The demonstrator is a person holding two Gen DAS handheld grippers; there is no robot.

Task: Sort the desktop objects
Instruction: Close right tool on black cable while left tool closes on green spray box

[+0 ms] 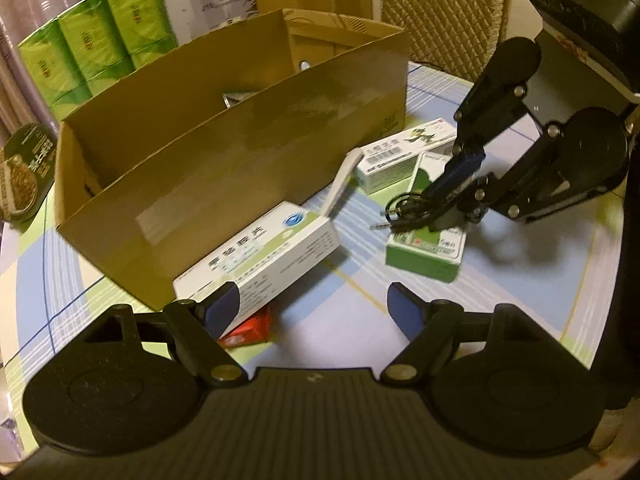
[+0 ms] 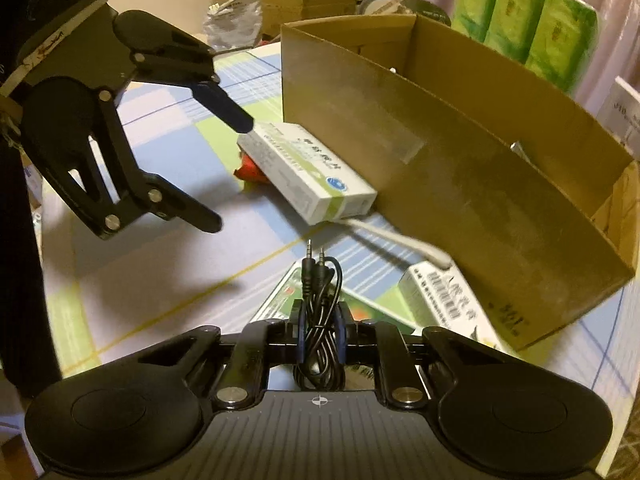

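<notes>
Nearest your right wrist camera, your right gripper (image 2: 320, 334) is clamped on a coiled black cable (image 2: 320, 320), whose two plugs stick out ahead of the fingers. The bundle sits just above a green and white box (image 2: 280, 300) lying flat on the checked tablecloth (image 2: 180, 152). Your left gripper (image 1: 316, 312) stands partly spread and holds nothing; its left finger (image 1: 222, 310) is at the near end of a long white box (image 1: 264, 256), and whether it touches cannot be told. That long white box leans against the front wall of the large cardboard box (image 1: 224, 148), with something red (image 1: 250, 328) beneath its near end. A white stick-shaped item (image 1: 340, 184) lies between the long box and a third white box with a barcode (image 1: 404, 156), which sits beside the carton's corner. Green packs (image 1: 92, 48) are stacked behind the carton.
</notes>
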